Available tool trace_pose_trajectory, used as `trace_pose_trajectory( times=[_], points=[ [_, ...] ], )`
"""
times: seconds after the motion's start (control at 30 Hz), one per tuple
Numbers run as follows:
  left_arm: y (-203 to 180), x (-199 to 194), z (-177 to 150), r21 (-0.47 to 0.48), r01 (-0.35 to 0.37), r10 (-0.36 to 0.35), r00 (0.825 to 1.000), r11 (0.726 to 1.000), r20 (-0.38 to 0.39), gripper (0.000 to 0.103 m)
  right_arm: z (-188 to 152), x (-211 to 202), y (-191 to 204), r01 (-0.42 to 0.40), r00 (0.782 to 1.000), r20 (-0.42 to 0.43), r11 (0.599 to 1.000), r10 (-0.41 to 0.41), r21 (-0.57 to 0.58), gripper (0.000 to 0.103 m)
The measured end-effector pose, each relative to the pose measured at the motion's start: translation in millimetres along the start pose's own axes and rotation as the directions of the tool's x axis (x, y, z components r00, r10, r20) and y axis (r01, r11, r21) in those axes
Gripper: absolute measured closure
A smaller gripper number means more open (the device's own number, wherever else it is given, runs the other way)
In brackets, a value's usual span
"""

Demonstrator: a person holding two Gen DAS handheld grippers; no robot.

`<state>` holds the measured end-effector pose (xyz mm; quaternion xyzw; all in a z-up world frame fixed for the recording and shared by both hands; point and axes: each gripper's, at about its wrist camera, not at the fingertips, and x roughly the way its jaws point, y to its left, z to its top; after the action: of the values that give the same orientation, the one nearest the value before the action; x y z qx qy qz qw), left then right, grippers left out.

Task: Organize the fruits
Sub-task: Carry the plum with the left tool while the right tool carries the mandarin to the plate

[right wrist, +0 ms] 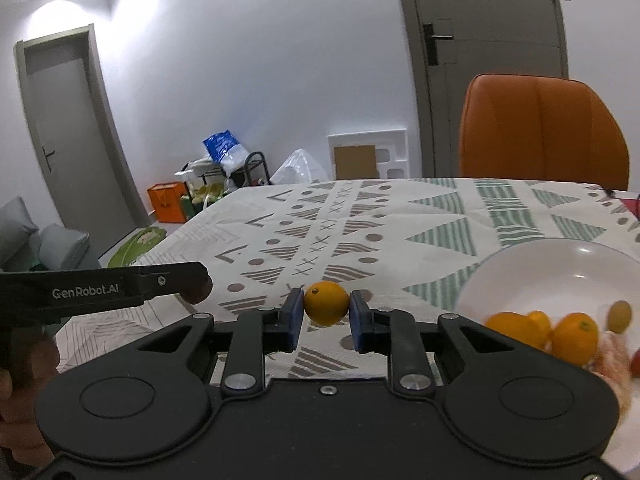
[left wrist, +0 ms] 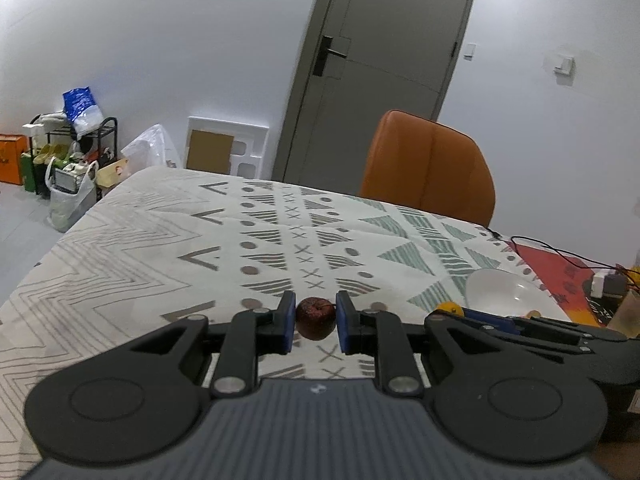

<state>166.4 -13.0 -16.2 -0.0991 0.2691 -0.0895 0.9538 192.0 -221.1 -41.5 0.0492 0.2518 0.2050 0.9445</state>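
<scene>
While both fruits hang clear of the patterned bench (right wrist: pixel 400 216), the left gripper (left wrist: pixel 316 322) pinches a dark red fruit (left wrist: pixel 315 317) and the right gripper (right wrist: pixel 326 314) clamps a small orange (right wrist: pixel 326 303); the white bowl (right wrist: pixel 540 264) waits at three o'clock, presumably their destination.

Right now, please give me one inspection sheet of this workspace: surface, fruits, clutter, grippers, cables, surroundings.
Surface: patterned tablecloth, covering the table.
Job's things: dark red fruit; small orange fruit; white bowl holding several orange fruits.
Clutter: small boxes at the table's far right edge.
Grippers: left gripper shut on the dark red fruit; right gripper shut on the small orange fruit.
Cables: black cable lying on the table.
Surroundings: orange chair, grey door, bags and rack on the floor.
</scene>
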Motion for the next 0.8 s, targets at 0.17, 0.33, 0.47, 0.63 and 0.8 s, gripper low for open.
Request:
trace_pose_trajectory(
  times=[0.17,0.33,0.47,0.63,0.8],
  points=[
    [-13.4,-0.8,0.1,0.016,0.016,-0.016,1.000,1.000,0.005,0.083,-1.4,-11.4,-12.4,0.019,1.000,0.018,1.000,-0.019,0.019,0.080],
    [-25.3,-0.8,-0.5,0.034,0.034,-0.034,0.999,0.999,0.007,0.083,-3.1,-22.7,-24.2,0.041,0.998,0.037,0.998,-0.043,0.039,0.080],
    [-34.7,1.1,-1.1,0.045,0.047,-0.047,0.999,0.998,0.005,0.083,-3.8,-28.7,-35.2,0.060,0.997,0.048,0.997,-0.062,0.055,0.080],
    [-46.5,4.7,-0.3,0.060,0.062,-0.062,0.998,0.996,0.004,0.083,-5.0,-37.0,-47.9,0.081,0.995,0.060,0.994,-0.085,0.072,0.080],
    [-60.8,10.4,-0.1,0.080,0.080,-0.080,0.997,0.994,-0.001,0.083,-5.9,-43.9,-61.4,0.102,0.992,0.070,0.991,-0.109,0.091,0.080]
  ],
)
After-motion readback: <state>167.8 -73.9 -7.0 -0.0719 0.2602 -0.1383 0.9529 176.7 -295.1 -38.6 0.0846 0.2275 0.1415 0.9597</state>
